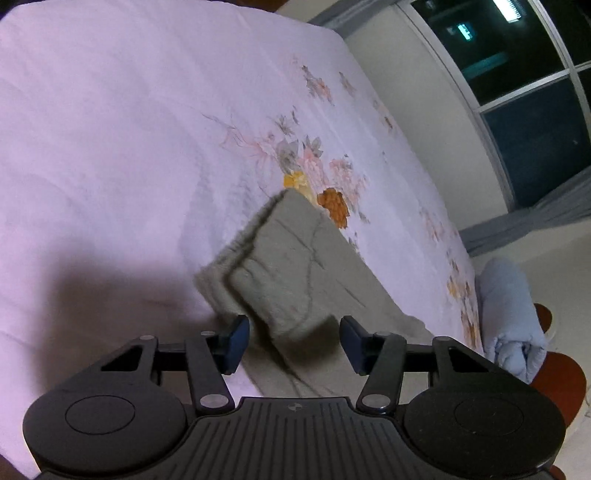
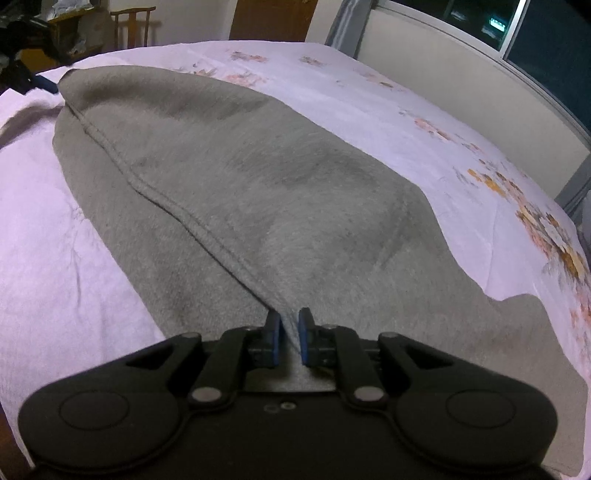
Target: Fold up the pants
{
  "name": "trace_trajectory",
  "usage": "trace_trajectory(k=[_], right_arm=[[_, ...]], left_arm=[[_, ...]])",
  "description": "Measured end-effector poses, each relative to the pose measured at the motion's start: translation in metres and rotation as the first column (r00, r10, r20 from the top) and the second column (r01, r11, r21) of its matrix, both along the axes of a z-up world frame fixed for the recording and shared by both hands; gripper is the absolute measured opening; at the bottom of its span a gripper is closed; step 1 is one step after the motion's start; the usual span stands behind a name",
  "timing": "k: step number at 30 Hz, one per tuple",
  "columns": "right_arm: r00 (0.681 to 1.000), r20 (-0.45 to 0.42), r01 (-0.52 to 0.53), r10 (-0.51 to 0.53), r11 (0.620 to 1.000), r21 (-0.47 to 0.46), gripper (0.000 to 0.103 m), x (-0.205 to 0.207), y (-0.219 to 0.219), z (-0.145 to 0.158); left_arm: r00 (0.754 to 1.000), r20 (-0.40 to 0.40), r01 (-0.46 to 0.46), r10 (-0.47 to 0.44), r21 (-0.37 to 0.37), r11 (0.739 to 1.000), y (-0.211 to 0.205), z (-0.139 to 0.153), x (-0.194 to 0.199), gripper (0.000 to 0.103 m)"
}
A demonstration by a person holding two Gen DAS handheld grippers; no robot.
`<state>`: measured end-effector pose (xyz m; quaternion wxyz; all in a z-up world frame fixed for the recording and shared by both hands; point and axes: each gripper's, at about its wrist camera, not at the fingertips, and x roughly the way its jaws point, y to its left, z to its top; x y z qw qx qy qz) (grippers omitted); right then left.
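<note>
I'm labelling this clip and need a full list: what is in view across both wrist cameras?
pants: one pair, grey, lying on the bed
bed sheet: one, pale lilac with a flower print, covering the bed
rolled blanket: one, light blue, beside the bed
window: one, dark glass, along the wall
wooden chair: one, brown, beyond the bed
door: one, brown, far wall
left gripper: fingers open, pants end between them, pads clear
right gripper: fingers pinching a fold of the pants
</note>
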<state>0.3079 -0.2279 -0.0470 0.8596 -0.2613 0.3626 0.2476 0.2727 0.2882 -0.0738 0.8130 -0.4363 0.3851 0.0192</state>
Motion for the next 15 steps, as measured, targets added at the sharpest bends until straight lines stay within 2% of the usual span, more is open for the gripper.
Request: trace_trajectory(k=[1, 5, 7, 11, 15], right_arm=[[1.0, 0.005, -0.003, 0.003, 1.0, 0.0, 0.003, -0.001, 0.0, 0.0], [0.999, 0.029, -0.016, 0.016, 1.0, 0.001, 0.003, -0.003, -0.002, 0.0], [0.999, 0.03, -0.016, 0.016, 1.0, 0.007, 0.003, -0.002, -0.003, -0.002], [0.999, 0.044, -0.013, 0.012, 0.999, 0.029, 0.0, -0.002, -0.006, 0.001], [0.991, 0.13, -0.002, -0.012, 0.994, 0.106, 0.0, -0.012, -0.018, 0.045]], left_arm=[[1.0, -0.001, 0.002, -0.002, 0.001, 1.0, -0.004, 0.0, 0.002, 0.044], [0.999, -0.002, -0.044, 0.044, -0.01, 0.999, -0.004, -0.001, 0.009, 0.035], [0.998, 0.007, -0.056, 0.056, -0.007, 0.998, -0.004, -0.003, 0.014, 0.024], [0.996, 0.089, -0.024, 0.02, 0.041, 0.999, -0.007, 0.02, 0.019, 0.02], [0.983, 0.185, 0.012, -0.02, 0.045, 0.999, -0.003, 0.055, 0.017, 0.02]])
